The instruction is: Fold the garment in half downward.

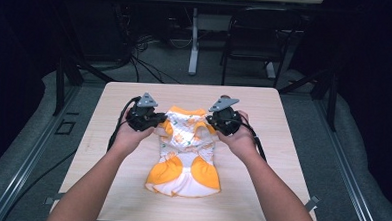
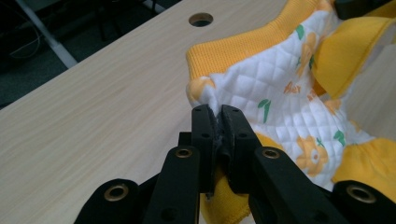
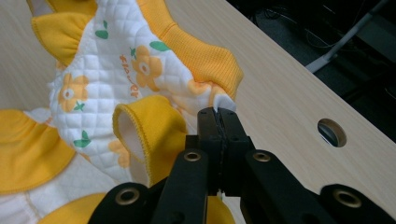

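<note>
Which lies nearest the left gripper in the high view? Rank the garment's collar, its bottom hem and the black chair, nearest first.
From the left gripper:
1. Collar, just right of it, far end of the garment.
2. Bottom hem, toward the person.
3. Black chair, on the floor beyond the table.

Bright overhead light on the table (image 1: 130, 187), dark surroundings, slightly soft high view

Quilted cloth garment (image 2: 299, 93), ribbed trim; matt wood-grain table (image 2: 102, 121).

A small quilted white garment (image 1: 184, 152) with orange flower print and orange ribbed trim lies at the middle of the wooden table (image 1: 108, 116), collar toward its far edge.
</note>
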`<state>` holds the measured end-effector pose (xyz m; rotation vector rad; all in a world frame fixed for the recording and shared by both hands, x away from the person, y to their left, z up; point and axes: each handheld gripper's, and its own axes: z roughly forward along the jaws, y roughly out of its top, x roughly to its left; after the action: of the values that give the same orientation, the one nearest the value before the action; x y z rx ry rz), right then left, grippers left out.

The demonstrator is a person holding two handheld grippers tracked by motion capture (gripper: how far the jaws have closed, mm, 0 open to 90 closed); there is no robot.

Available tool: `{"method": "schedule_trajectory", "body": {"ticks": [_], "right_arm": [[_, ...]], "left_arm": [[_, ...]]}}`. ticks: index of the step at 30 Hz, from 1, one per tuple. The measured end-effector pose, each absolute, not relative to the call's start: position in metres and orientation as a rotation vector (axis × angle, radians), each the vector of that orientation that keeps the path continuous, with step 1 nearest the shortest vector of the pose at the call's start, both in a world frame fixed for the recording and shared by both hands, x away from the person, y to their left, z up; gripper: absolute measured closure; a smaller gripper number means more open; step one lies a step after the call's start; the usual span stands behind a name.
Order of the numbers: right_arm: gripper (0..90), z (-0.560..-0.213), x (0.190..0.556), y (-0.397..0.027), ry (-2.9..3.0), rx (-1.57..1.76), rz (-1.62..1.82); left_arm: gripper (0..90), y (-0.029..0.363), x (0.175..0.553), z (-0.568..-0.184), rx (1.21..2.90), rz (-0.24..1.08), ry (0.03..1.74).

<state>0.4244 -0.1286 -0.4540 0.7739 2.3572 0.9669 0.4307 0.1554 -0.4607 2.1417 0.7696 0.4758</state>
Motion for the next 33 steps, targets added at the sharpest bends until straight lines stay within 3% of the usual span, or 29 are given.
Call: {"method": "schedule_trajectory", "body": {"ticks": [33], "right_arm": [[89.0, -0.487, 0.364, -0.128, 2.467, 0.626, 0.938]], "left_arm": [[84.4, 0.162, 0.379, -0.501, 2.195, 0.346, 0.695]]}}
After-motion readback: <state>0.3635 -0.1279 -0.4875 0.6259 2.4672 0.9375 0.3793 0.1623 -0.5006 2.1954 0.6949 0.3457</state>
